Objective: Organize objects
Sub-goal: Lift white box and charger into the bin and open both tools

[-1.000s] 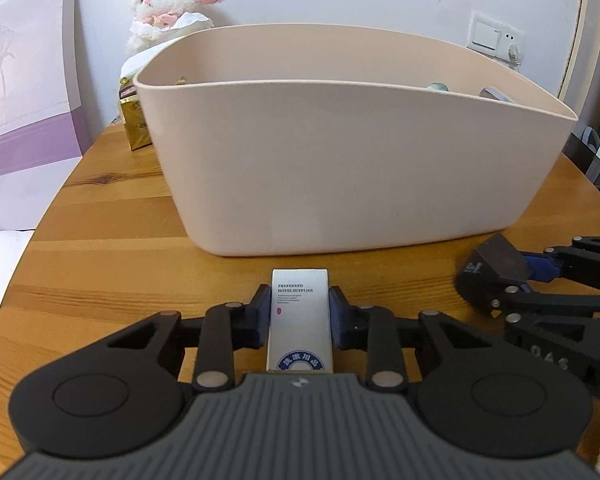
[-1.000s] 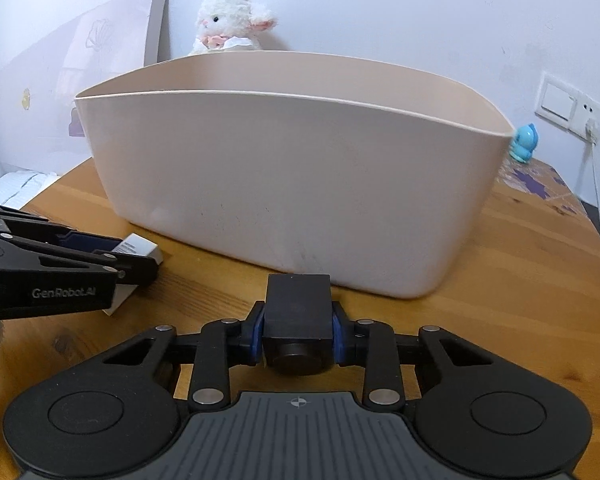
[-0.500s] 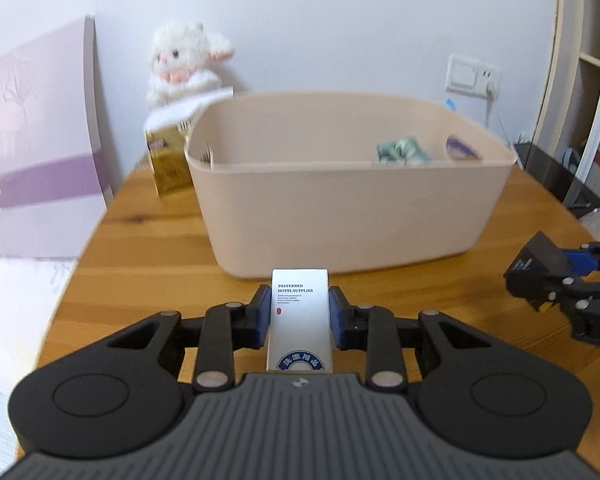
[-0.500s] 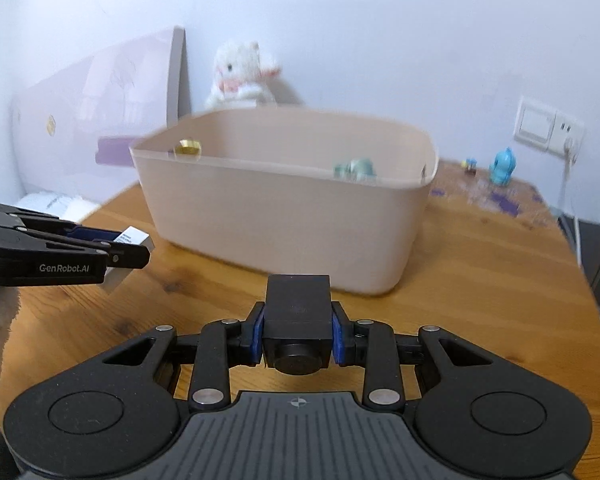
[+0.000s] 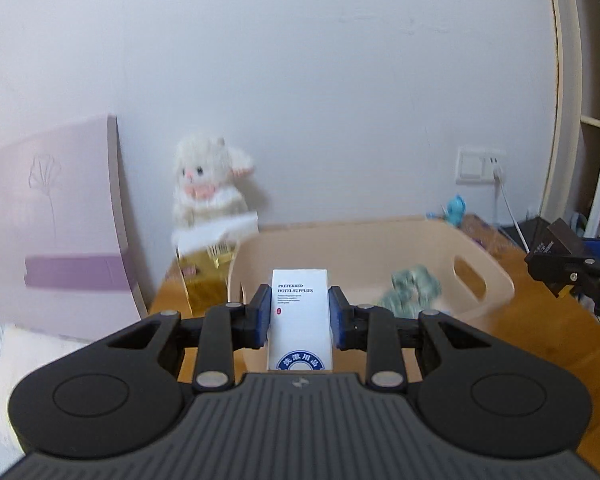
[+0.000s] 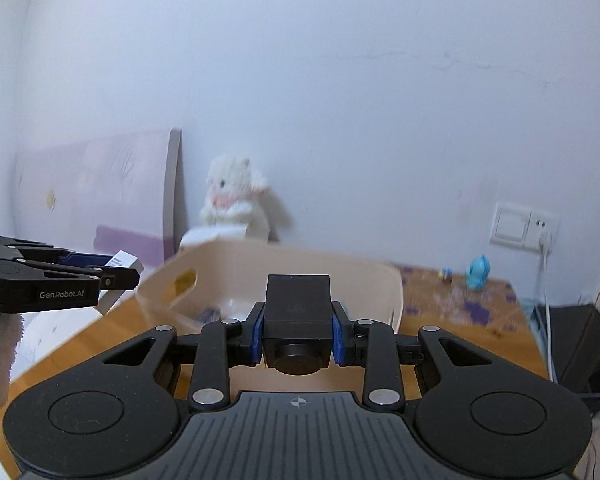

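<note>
My left gripper [image 5: 299, 314] is shut on a white hotel-supplies box [image 5: 300, 312] and holds it high, in front of the beige bin [image 5: 380, 240]. My right gripper [image 6: 298, 320] is shut on a black box-shaped object [image 6: 298, 300], also raised near the bin [image 6: 300, 264]. The left gripper with its white box [image 6: 122, 261] shows at the left of the right wrist view. The right gripper's black object [image 5: 556, 244] shows at the right of the left wrist view. A green patterned item [image 5: 414, 290] lies inside the bin.
A white plush lamb [image 5: 208, 184] and a gold box [image 5: 204, 284] stand behind the bin. A pink board [image 5: 56, 216] leans at the left. A blue figurine [image 6: 477, 272], wall sockets [image 6: 524, 226] and the wooden table [image 5: 540, 320] are at the right.
Both grippers have risen well above the table with their objects still held. The bin now appears lower and farther, and its inside is in view.
</note>
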A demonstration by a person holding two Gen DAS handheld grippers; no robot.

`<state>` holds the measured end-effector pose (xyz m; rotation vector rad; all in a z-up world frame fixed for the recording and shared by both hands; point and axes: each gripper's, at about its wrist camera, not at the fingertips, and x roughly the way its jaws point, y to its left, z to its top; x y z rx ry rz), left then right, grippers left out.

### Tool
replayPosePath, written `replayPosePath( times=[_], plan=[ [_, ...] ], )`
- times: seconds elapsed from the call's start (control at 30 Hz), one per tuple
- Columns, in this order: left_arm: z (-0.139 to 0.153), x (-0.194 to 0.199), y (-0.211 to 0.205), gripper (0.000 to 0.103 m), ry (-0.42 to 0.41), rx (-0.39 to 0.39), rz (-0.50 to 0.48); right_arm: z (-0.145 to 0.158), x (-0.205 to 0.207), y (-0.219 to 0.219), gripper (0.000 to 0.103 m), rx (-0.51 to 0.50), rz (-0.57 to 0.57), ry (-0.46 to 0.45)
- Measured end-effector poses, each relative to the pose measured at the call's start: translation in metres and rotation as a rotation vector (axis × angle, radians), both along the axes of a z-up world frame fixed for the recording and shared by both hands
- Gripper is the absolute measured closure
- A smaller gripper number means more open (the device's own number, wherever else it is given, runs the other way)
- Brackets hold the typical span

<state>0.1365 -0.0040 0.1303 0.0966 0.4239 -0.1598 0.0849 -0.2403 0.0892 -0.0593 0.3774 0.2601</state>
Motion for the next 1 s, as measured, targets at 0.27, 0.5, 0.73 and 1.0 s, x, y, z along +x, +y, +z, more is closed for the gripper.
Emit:
replayPosePath(
  times=[0.27,0.5,0.73,1.0],
  plan=[
    [0.018,0.039,-0.013,0.071,-0.039,0.015,0.015,0.015,0.037,-0.003,0.074,0.025,-0.045,-0.054],
    [-0.005,0.087,-0.038,0.071,0.039,0.061,0.021,0.005,0.079,0.004,0.074,-0.004,-0.082,-0.032],
    [-0.047,0.128,-0.058,0.071,0.179,0.101,0.039,-0.032,0.128,0.018,0.074,-0.052,-0.11,0.106],
    [-0.077,0.149,-0.065,0.071,0.347,0.138,0.073,-0.057,0.15,0.026,0.074,-0.051,-0.091,0.271]
  ],
)
